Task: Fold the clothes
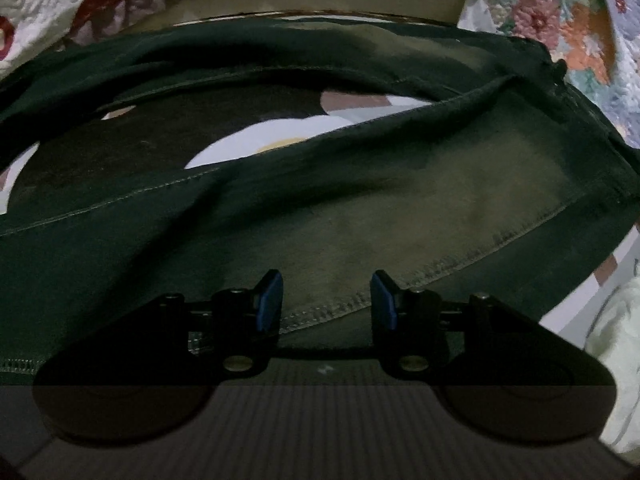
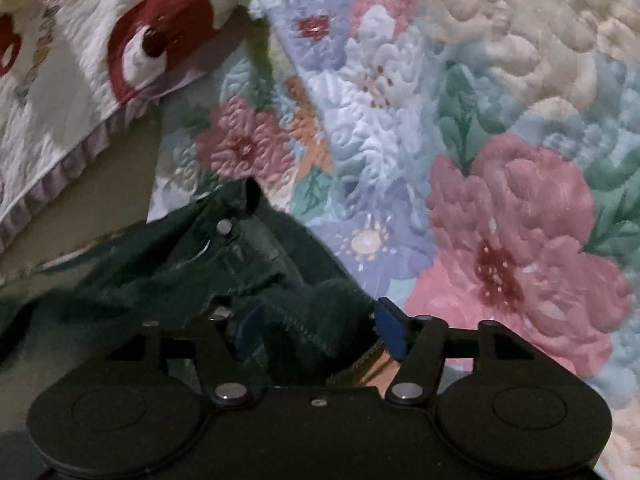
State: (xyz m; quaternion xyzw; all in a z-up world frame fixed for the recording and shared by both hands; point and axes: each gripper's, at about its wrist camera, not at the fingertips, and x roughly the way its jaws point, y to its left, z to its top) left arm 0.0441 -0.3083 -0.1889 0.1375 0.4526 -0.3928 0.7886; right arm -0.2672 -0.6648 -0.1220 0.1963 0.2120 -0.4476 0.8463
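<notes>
— So, nearest the left camera, what is showing?

— The left gripper (image 1: 326, 300) is sitting with its blue pads spread wide and nothing between them; a stitched hem of the dark green garment (image 1: 360, 216) is lying just beyond the tips, at twelve o'clock from them.

— And how is the garment lying?

— It is spreading across the whole left view, its long axis running from nine o'clock to three o'clock, with the hem slanting up toward two o'clock. A fold is gaping open at mid-frame, showing a white and yellow print (image 1: 276, 140) inside.

— What is the right one doing?

— The right gripper (image 2: 316, 330) is also standing wide, and a frayed bunch of the same cloth is sitting between its pads; whether they are pinching it, I cannot tell. A metal button (image 2: 224, 226) is showing at eleven o'clock from the tips.

— Farther out?

— A floral quilt (image 2: 460, 140) is filling twelve to three o'clock, and a white and red quilt (image 2: 100, 60) is lying at ten o'clock.
</notes>
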